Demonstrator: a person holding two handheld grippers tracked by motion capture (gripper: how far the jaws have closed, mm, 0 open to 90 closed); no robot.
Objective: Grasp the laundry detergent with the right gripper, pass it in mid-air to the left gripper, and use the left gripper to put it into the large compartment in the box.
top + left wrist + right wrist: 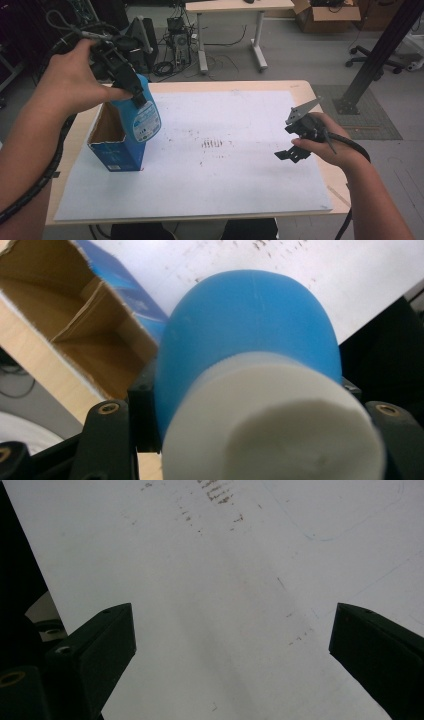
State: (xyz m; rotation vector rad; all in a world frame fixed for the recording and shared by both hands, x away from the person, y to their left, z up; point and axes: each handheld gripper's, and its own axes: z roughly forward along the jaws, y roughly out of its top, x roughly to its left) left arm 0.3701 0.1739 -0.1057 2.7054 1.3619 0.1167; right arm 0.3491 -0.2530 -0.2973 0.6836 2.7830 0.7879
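Left claw [131,82] is raised over the counter's [300,90] far-left part, gripped by the person's left hand [70,82], w/ its cable looping back along the forearm. It pinches a blue bottle [142,112] near the top end; the bottle hangs tilted, lower end down by the open mouth of a blue cardboard box [112,142], just at the box's right edge. Can't tell whether bottle touches the box. In the left gripper view the bottle's white cap [272,422] and rounded blue body sit betw. the two black jaws, which press on either side of it; the box's brown inside [65,315] lies open at upper left, flaps up. Box stands upright on a white sheet [235,175] that covers most of the counter; sheet has dark smudges near the middle. Right claw [291,152] is held low at the right side of the sheet in the right hand [325,142], well apart from bottle & box, grey plate on top. In the right gripper view its jaws are spread wide w/ nothing betw. them, bare smudged sheet [225,605] beneath. Beyond the counter: another desk, cables, a cardboard carton, an office chair on the floor.
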